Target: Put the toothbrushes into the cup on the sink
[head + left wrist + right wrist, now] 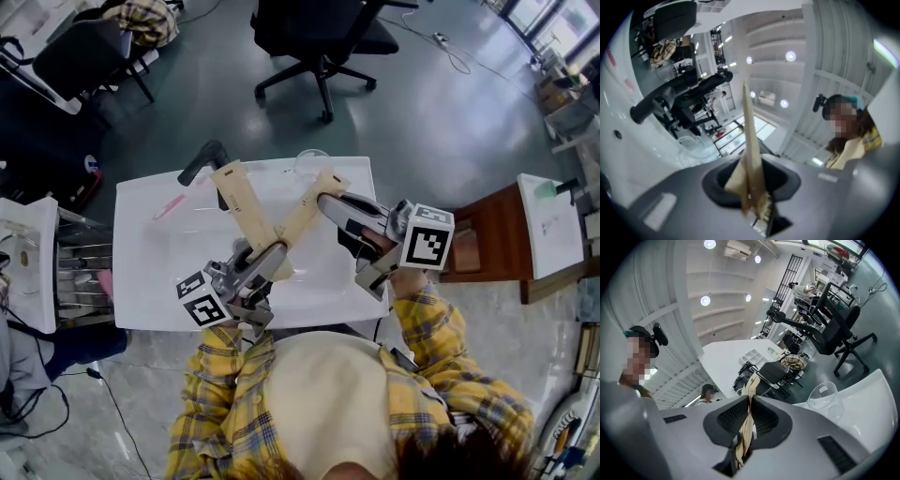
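Plaid sleeves [431, 314] reached over the white sink [141, 281]. The left gripper [746, 93] was opening its jaws with nothing between them, while the right gripper [752, 380] sat closed and empty. A pink toothbrush [170, 206] lay flat left of the faucet [202, 161], well apart from the clear cup [312, 161] on the back rim.

Glossy smooth sink [150, 272]; transparent cup [312, 161]

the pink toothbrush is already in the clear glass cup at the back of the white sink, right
Not quite. The pink toothbrush is not in the clear glass cup. It lies flat on the top of the white sink, to the left of the black faucet. The cup does stand at the back of the sink. The head view shows this.
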